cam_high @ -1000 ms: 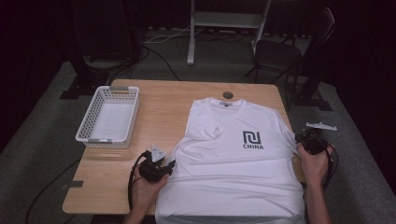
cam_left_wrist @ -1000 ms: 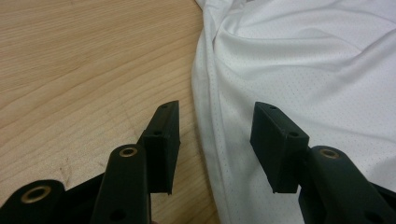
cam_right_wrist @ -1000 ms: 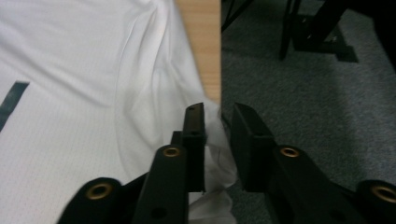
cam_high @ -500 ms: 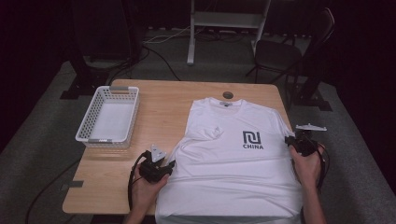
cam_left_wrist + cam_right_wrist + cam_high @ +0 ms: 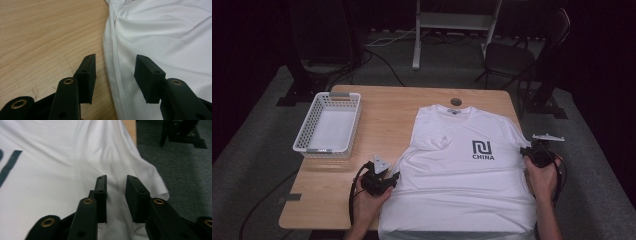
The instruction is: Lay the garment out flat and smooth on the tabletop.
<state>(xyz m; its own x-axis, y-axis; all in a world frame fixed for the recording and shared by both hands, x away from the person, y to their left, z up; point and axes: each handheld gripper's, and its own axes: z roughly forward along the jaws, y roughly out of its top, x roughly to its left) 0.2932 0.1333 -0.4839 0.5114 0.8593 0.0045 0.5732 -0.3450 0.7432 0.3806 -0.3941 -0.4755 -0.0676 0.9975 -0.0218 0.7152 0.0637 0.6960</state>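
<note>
Since a second ago the right tongs (image 5: pixel 526 150) have slid in along the shirt's (image 5: pixel 462 185) right edge by the sleeve, and their jaws have just been opening; they stand part open with a ridge of white cloth between them, pads not pressing it. Left tongs (image 5: pixel 393 176) sit open astride the shirt's left hem, one jaw over bare wood, gripping nothing. Shirt lies face up on the counter (image 5: pixel 387 115), logo showing, collar far from the person, right sleeve and bottom hem hanging over the edges, creases across the chest. Folding looks barely begun: no fold made, both edges still to be pinched and lifted. White basket (image 5: pixel 328 125) stands empty, well apart to the left, likely the goal. Nothing blocks the way; chair (image 5: pixel 512 55) and floor cables lie beyond
</note>
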